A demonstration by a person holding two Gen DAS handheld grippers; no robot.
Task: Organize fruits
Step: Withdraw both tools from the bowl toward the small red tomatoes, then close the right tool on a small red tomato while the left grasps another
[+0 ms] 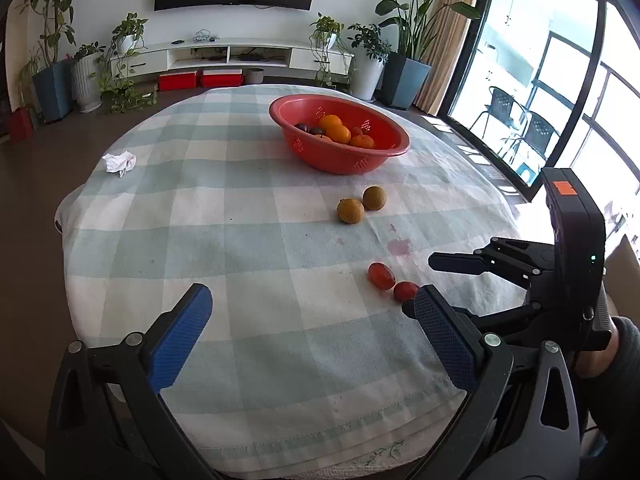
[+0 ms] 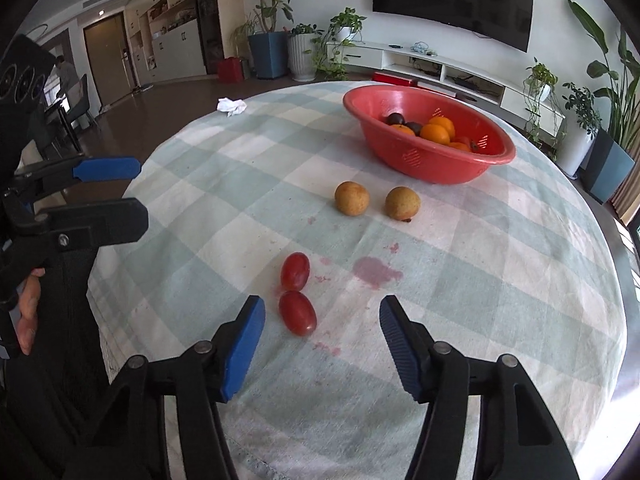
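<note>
Two red grape tomatoes sit touching on the checked tablecloth, nearer one just ahead of the right gripper, toward its left finger. Its jaws are partly spread, nothing between. Two brown fruits further ahead, then the red basket with oranges. Left gripper wide, empty.

Daylight is pouring in through the big window off to the right of the left claw, blowing out to white glare there. The desk ahead is lying bright and sharp, shadows staying soft. Fisheye bending is curving the edges, with dark corners vignetting both views.
</note>
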